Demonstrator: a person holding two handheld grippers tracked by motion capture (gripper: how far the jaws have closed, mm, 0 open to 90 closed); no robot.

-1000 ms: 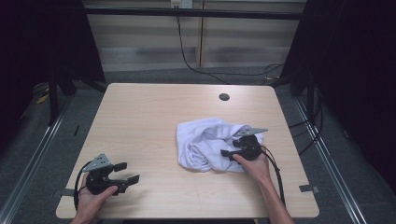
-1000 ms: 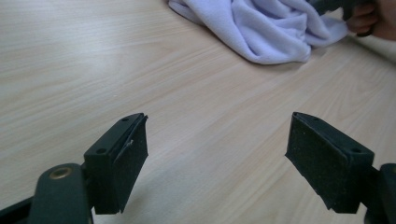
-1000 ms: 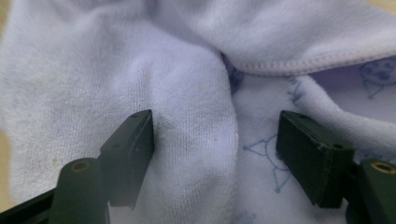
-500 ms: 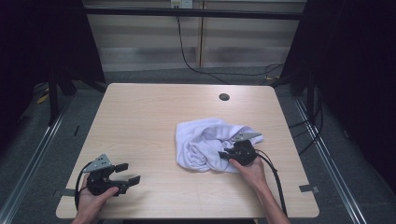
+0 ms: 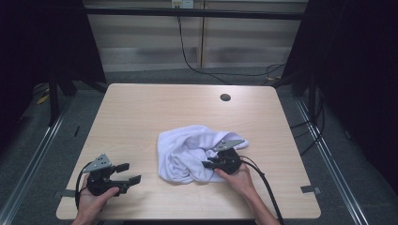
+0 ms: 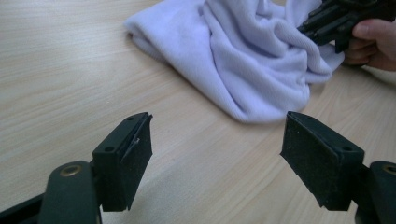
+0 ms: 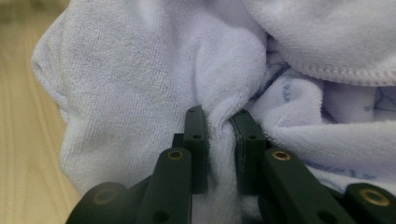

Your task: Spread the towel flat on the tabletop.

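Observation:
A crumpled white towel (image 5: pixel 185 152) lies on the wooden table (image 5: pixel 141 117), right of centre near the front. My right gripper (image 5: pixel 206 165) points left into its near right side. Its jaws have just been closing, and in the right gripper view the gripper (image 7: pixel 219 126) is shut on a pinched fold of the towel (image 7: pixel 140 70). My left gripper (image 5: pixel 129 173) rests at the front left corner, open, with nothing between its jaws. In the left gripper view the open gripper (image 6: pixel 217 154) faces the towel (image 6: pixel 252 60), which lies a short way off, and the right gripper (image 6: pixel 322 21) beyond it.
A dark round hole (image 5: pixel 225 97) sits near the table's far edge. A black cable (image 5: pixel 265 180) trails from the right gripper over the front edge. Bits of tape (image 5: pixel 309 189) mark the table's front corners. Dark floor and rails surround the table.
The right gripper's jaws have closed on a fold of the towel, and it has moved left, dragging the towel that way and bunching it. The left gripper has stayed put.

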